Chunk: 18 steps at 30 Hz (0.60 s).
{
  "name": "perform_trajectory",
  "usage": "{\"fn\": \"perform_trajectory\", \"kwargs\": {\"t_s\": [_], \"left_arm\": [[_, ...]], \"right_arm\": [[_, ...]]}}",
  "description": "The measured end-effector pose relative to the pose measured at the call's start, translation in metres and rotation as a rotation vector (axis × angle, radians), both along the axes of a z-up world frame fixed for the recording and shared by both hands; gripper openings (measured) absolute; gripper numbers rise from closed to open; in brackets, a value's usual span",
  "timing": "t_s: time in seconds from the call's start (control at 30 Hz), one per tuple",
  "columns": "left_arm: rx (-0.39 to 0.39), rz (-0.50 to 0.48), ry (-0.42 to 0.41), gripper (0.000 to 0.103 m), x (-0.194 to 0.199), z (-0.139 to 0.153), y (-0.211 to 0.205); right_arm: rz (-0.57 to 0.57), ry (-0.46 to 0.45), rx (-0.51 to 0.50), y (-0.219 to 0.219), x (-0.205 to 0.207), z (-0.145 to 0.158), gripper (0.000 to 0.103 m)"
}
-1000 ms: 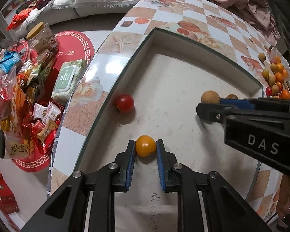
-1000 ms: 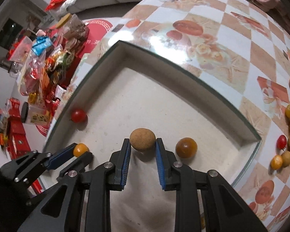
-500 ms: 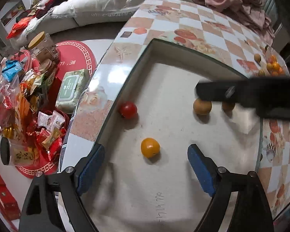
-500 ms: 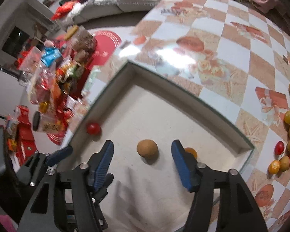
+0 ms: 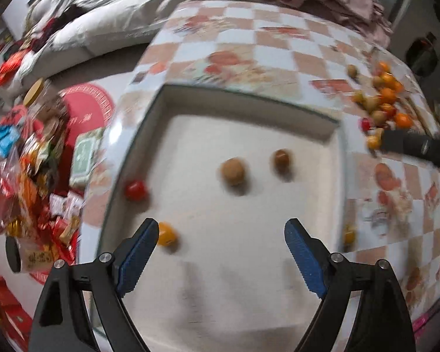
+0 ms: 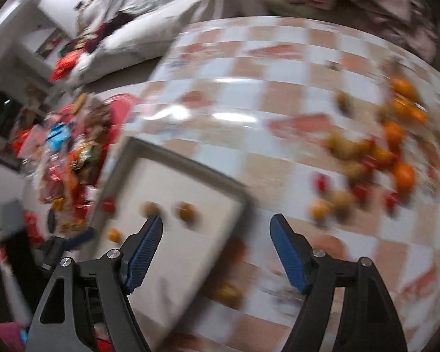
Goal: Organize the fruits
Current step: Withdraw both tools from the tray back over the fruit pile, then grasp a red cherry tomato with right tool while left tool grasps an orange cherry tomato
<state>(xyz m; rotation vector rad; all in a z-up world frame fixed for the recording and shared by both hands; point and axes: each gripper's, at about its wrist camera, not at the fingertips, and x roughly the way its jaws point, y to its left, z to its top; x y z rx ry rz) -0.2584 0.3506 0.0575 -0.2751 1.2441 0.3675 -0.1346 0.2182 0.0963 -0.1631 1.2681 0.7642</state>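
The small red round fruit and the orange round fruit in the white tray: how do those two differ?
The small red round fruit is deep red; the orange round fruit is yellow-orange. The red one sits right at the side wall of the white tray; the orange one lies nearer the camera, close beside a blue pad of the open left gripper and partly hidden by it. Both are small and round and rest loose on the tray floor.

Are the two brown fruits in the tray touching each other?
Apart. The left wrist view shows the lighter brown fruit and the darker brown fruit with a clear strip of bare tray floor between them.
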Motion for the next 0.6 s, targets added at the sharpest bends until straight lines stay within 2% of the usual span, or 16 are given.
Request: {"fn": "perform_trajectory", "kwargs": {"t_s": [0.17, 0.3, 0.47, 0.6], "left_arm": [[-0.021, -0.096, -0.036, 0.088, 0.041, 0.017, -0.038], [-0.046, -0.156, -0.072, 0.088, 0.077, 0.028, -0.071], [-0.071, -0.205, -0.088, 0.088, 0.119, 0.024, -0.107], [-0.044, -0.228, -0.07, 0.088, 0.136, 0.006, -0.129]], "right_arm": [[-0.124, -0.006, -0.092, -0.072, 0.021, -0.016, 0.079], [-0.203, -0.01, -0.136, -0.112, 0.039, -0.027, 0.079], [-0.247, -0.011, -0.138, -0.138, 0.061, -0.033, 0.079], [-0.239, -0.01, -0.134, -0.143, 0.08, -0.038, 0.077]]}}
